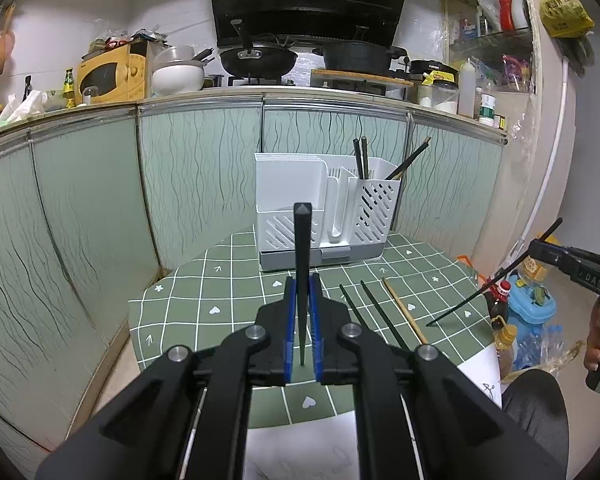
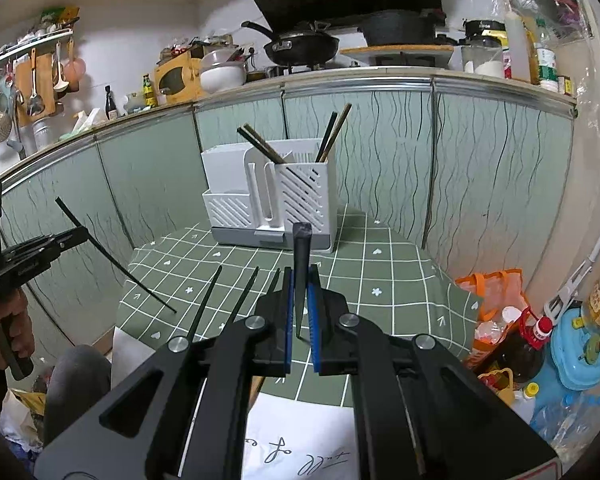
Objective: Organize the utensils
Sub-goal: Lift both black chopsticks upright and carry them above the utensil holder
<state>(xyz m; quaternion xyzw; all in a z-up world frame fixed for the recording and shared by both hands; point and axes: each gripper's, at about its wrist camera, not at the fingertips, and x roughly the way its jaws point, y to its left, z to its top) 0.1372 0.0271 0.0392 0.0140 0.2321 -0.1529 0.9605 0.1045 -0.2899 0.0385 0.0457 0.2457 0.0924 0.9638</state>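
Observation:
A white utensil holder (image 1: pixel 324 208) (image 2: pixel 268 204) stands at the far side of the green checked table (image 1: pixel 220 300) (image 2: pixel 380 280); several chopsticks stand in its slotted right compartment (image 1: pixel 374 204). My left gripper (image 1: pixel 303 284) is shut on a black chopstick (image 1: pixel 302 248), held upright above the table. My right gripper (image 2: pixel 300 276) is shut on another black chopstick (image 2: pixel 301 264); it also shows in the left wrist view (image 1: pixel 496 280). Two black chopsticks (image 1: pixel 380 316) (image 2: pixel 220 304) and a wooden one (image 1: pixel 404 310) lie loose on the table.
Green cabinet fronts (image 1: pixel 180 184) curve behind the table under a counter with stove, pans and a yellow microwave (image 1: pixel 112 74). Bottles and a blue container (image 2: pixel 580 352) sit on the floor at the right. White paper (image 2: pixel 300 440) lies at the table's near edge.

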